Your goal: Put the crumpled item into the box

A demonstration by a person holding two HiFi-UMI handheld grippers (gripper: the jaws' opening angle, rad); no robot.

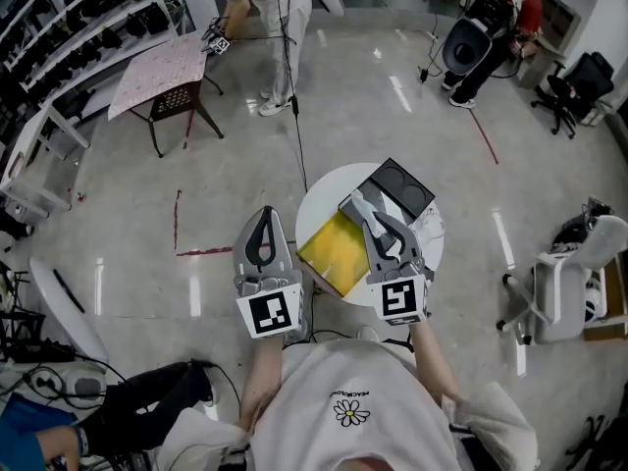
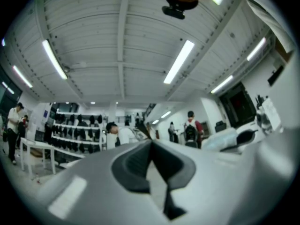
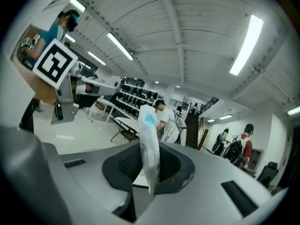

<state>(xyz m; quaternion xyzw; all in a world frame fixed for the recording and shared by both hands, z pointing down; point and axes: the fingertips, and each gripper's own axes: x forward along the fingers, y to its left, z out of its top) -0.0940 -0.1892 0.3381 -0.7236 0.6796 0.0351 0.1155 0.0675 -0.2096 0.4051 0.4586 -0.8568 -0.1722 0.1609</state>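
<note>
A crumpled white wrapper with blue print (image 3: 149,130) sticks up between the pads of my right gripper (image 3: 148,179), which is shut on it. In the head view the right gripper (image 1: 376,224) hovers over the round white table (image 1: 319,204), the wrapper (image 1: 359,205) at its tip. Just beyond the wrapper, a black box (image 1: 400,186) with two round recesses lies open on the table. A flat yellow thing (image 1: 334,253) lies to the right gripper's left. My left gripper (image 1: 263,220) is held over the floor left of the table. Its jaws (image 2: 152,159) are shut with nothing between them.
A grey office chair (image 1: 564,283) stands to the right of the table. At the back left are a table with a pink cloth (image 1: 162,67) and shelves of dark goods (image 1: 88,18). People stand at the far side of the room. Cables lie on the floor at front left.
</note>
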